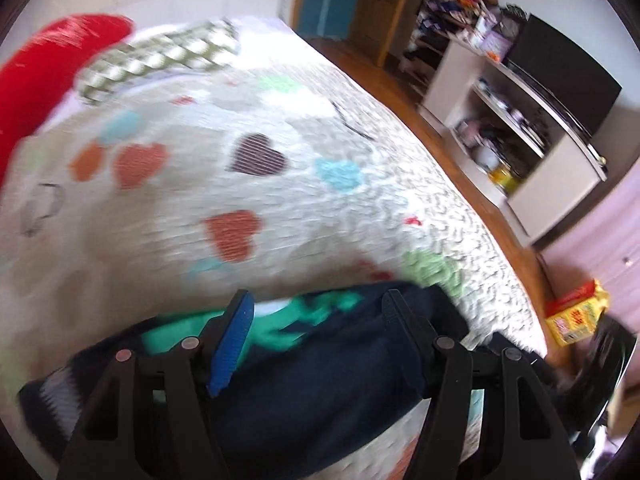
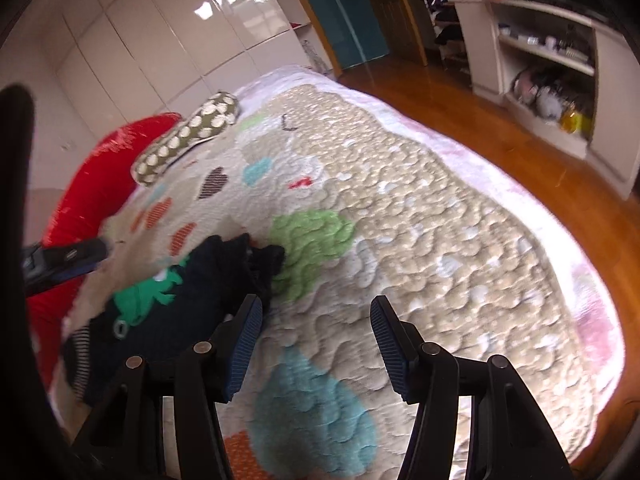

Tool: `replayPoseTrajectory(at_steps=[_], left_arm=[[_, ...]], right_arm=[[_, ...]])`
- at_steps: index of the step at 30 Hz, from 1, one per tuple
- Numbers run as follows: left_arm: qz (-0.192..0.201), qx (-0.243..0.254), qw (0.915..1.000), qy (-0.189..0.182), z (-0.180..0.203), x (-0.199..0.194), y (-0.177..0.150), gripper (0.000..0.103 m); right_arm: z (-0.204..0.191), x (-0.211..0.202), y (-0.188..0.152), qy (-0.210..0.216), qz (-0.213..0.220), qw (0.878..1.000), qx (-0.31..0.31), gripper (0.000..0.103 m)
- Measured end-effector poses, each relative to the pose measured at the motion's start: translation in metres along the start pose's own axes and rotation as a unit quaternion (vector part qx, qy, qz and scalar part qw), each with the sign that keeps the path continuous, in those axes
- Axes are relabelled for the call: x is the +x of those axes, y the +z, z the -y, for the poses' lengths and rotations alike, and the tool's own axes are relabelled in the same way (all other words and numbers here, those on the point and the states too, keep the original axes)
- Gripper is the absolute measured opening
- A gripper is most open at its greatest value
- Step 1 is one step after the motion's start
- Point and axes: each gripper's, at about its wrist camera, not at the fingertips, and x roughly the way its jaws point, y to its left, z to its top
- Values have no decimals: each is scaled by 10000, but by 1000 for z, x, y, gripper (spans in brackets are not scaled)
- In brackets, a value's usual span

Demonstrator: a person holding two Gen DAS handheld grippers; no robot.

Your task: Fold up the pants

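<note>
The pants [image 1: 320, 368] are dark navy with a green print and a striped band, and lie bunched on the quilted bed [image 1: 280, 208]. My left gripper [image 1: 316, 300] hovers over them with its jaws wide apart; the cloth lies below and its pads do not press on it. In the right wrist view the pants [image 2: 192, 312] lie left of my right gripper [image 2: 316, 308], which is open over bare quilt [image 2: 420, 220] with nothing between its fingers. The left gripper [image 2: 68, 258] shows at the far left, beyond the pants. The left wrist view is blurred.
A red pillow [image 2: 100, 184] and a green dotted pillow [image 2: 188, 136] lie at the head of the bed. Wooden floor [image 2: 520, 152] runs along the bed's right edge, with a white shelf unit [image 2: 560, 60] beyond. A yellow box [image 1: 576, 316] sits on the floor.
</note>
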Motion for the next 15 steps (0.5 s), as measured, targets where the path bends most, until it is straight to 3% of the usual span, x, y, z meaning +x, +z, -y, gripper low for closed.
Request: replayPoseTrajectory(at_steps=[7,15], left_arm=[[-863,106,9923,-879,28,82,24,66],[-1325,674,9814,-1216,56,116,29,66]], right_arm=[[-2,29,-6,678,-374,9967,249,63],[-6,33,-3,1120,-390,9925,285,65]])
